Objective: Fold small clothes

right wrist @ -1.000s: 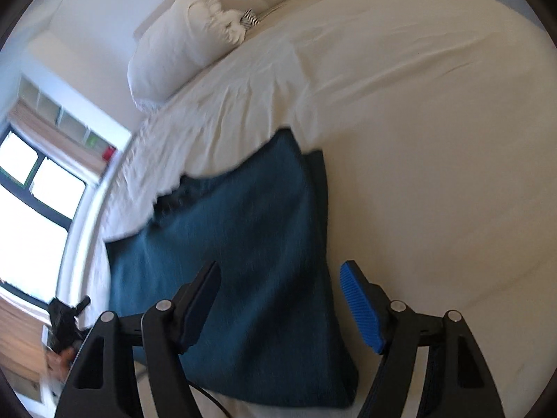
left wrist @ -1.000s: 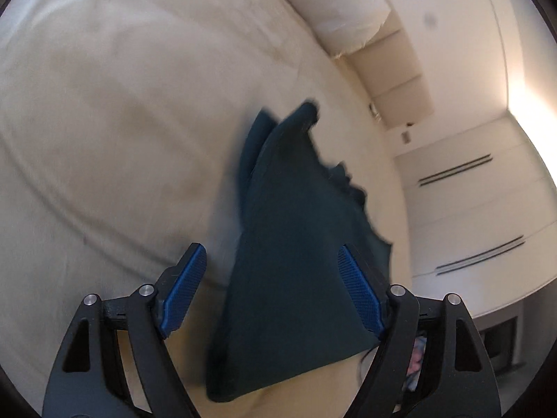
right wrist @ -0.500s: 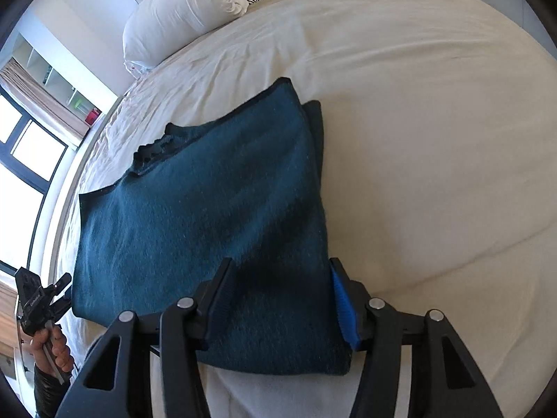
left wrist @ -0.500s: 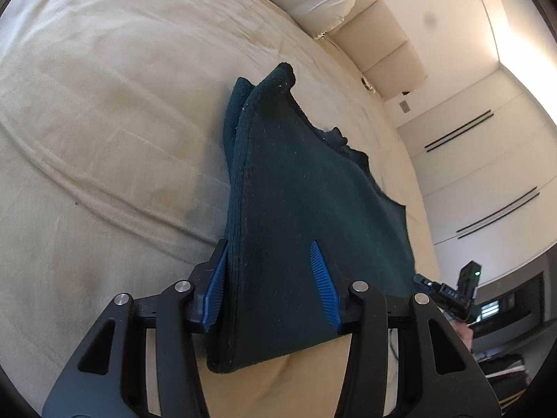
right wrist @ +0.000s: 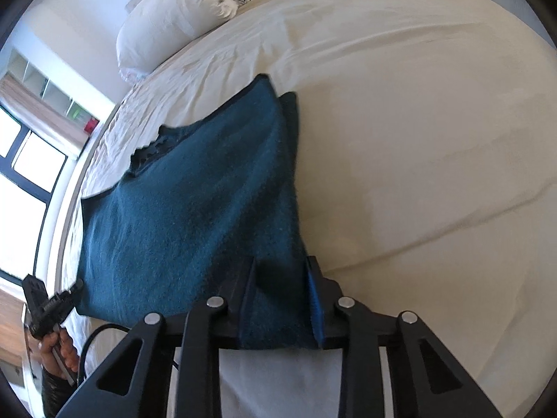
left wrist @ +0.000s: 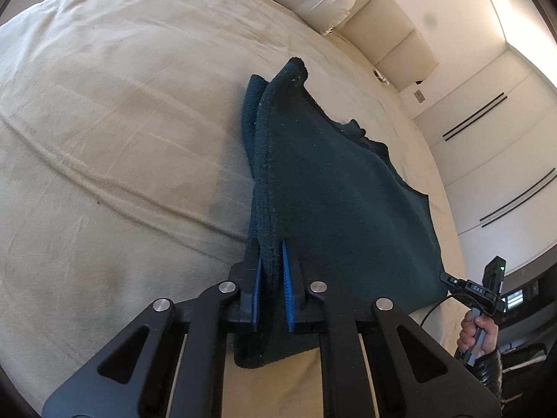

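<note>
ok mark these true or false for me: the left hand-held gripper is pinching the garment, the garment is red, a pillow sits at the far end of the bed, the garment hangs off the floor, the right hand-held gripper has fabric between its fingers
1. The left hand-held gripper is pinching the dark teal garment. True.
2. The garment is red. False: it is dark teal.
3. A white pillow lies at the far end of the bed. True.
4. The garment hangs clear of the bed. False: it lies spread on the bed.
5. The right hand-held gripper has fabric between its fingers. True: its jaws are closing on the garment's near edge.
</note>
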Demonstrator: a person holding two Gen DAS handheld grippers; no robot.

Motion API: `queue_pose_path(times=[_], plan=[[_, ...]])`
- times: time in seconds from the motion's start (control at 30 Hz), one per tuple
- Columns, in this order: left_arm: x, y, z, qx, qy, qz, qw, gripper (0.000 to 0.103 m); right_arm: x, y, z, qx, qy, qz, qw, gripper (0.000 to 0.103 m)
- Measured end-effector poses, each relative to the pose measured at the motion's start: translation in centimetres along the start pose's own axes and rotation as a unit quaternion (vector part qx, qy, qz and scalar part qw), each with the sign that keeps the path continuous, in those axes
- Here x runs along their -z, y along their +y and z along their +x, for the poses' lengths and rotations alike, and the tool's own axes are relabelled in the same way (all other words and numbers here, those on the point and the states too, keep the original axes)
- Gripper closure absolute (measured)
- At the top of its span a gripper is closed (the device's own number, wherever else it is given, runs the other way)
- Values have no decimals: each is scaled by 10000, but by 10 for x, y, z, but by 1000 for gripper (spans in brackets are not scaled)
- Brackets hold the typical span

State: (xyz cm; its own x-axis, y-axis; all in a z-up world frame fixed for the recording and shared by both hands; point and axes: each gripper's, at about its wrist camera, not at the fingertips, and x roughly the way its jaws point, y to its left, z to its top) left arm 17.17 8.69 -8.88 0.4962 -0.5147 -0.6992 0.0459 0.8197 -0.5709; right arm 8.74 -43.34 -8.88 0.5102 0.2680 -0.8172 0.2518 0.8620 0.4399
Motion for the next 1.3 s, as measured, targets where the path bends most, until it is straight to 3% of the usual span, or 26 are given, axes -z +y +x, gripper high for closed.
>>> queue_pose_path(times=[0.13,0.4,0.43,0.5,0.63,1.03,1.3], plan=[[0,0,-2,-13,-15,-5,10000,97,1,-13,-15,-175,-289,324,9989,73],[0,-5,-4,-92,-36,134,9999,98,11,8,-10,-108,-93,-403,9991,73],[0,-5,-4,-87,-36,143,9999,98,11,11,-8,-70,-89,-463,9989,77],[1,-4,-5,-54,-25,168,9998,99,10,11,-7,-61,-90,-481,9988,94],[2,-1,-8,-18,-17,145,9999,99,9,11,-7,86,-81,-519,9986,95],[5,1,-16,77,-65,90,9999,99,13,-6,-19,-225,-241,-29,9995,96],[22,16,-19,136,64,-99,9998,99,34,-22,-16,-293,-118,283,9991,97]])
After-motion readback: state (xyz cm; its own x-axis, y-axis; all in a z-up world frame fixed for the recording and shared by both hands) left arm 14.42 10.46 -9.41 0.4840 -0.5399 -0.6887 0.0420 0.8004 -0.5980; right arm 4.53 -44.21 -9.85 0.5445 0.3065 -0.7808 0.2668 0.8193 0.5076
